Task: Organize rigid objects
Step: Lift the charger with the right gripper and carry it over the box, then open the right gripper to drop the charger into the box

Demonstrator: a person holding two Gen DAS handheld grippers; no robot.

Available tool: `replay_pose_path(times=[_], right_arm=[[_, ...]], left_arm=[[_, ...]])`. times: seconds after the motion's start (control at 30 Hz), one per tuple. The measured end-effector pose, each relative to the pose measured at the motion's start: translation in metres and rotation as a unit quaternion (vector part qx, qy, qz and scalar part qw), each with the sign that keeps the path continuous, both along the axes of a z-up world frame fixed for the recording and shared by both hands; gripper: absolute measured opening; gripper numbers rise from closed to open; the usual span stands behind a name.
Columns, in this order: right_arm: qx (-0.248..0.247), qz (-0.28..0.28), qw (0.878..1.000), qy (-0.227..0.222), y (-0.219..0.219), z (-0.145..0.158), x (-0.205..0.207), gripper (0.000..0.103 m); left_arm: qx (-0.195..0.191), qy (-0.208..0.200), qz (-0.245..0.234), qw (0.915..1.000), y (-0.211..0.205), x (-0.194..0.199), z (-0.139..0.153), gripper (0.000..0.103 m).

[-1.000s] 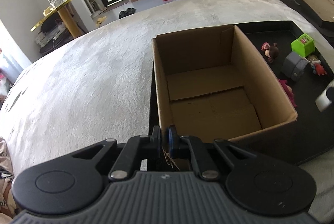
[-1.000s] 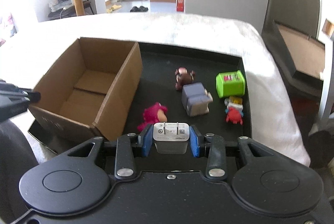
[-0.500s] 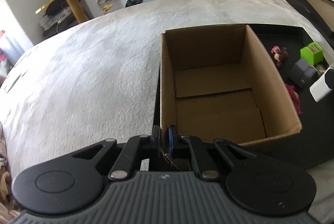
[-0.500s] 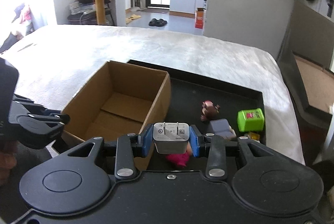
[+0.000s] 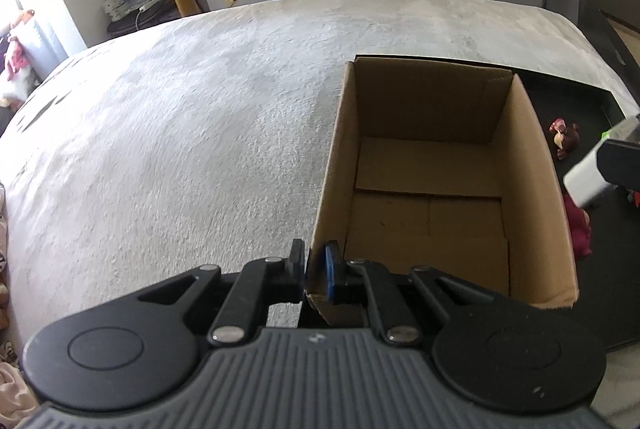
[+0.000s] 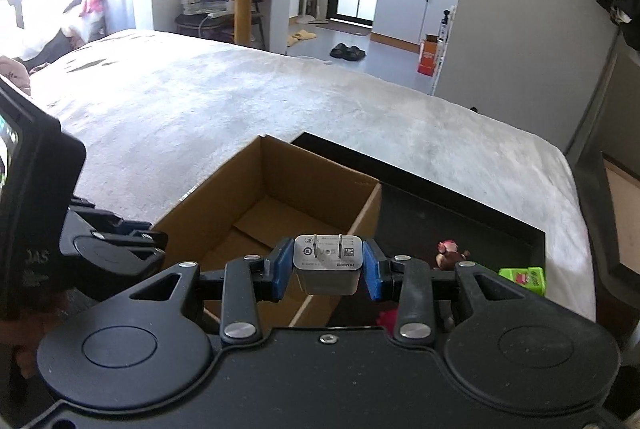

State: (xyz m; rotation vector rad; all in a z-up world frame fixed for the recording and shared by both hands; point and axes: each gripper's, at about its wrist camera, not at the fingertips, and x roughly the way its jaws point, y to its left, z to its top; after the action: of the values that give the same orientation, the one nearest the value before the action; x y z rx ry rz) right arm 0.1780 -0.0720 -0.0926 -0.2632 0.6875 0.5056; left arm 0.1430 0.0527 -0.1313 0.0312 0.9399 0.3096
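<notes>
An open, empty cardboard box stands on a black tray on the bed. My left gripper is shut on the box's near left corner wall. My right gripper is shut on a white plug-in charger, prongs up, held above the box's near right edge. The charger also shows at the right edge of the left wrist view. On the tray lie a brown monkey figure, a green cube toy and a pink plush toy.
The tray sits on a white fuzzy bedspread. A dark flat box lies beyond the bed's right edge. The left gripper body is at the left of the right wrist view.
My right gripper has risen and moved left with the charger, from over the tray to over the box's right edge. My left gripper stays clamped on the box corner.
</notes>
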Motion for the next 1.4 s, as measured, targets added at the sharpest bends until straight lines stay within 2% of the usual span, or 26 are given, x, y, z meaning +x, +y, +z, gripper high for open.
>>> replay_pose_path(times=[0.33,0.67,0.93,1.33,1.37,1.4], right_arm=[[-0.003,0.03,0.999,0.01,0.024,0.006,0.014,0.037],[-0.066,0.102,0.993,-0.006,0.052,0.007,0.025,0.037],[-0.086,0.14,0.986,-0.005,0.068,0.006,0.033,0.037],[-0.076,0.153,0.985,-0.018,0.087,0.006,0.041,0.037],[-0.075,0.151,0.986,-0.021,0.088,0.006,0.042,0.038],[-0.075,0.147,0.986,-0.023,0.087,0.007,0.042,0.044]], left_arm=[[-0.008,-0.002,0.007,0.9999,0.005,-0.001,-0.001,0.009],[-0.022,-0.005,0.013,0.9997,0.008,0.0,-0.002,0.009],[-0.032,-0.012,0.02,0.9992,0.013,-0.002,-0.002,0.009],[-0.043,-0.015,0.021,0.9988,0.014,-0.002,-0.003,0.01],[-0.043,-0.015,0.021,0.9988,0.014,-0.002,-0.003,0.01],[-0.043,-0.015,0.021,0.9988,0.015,-0.002,-0.003,0.01]])
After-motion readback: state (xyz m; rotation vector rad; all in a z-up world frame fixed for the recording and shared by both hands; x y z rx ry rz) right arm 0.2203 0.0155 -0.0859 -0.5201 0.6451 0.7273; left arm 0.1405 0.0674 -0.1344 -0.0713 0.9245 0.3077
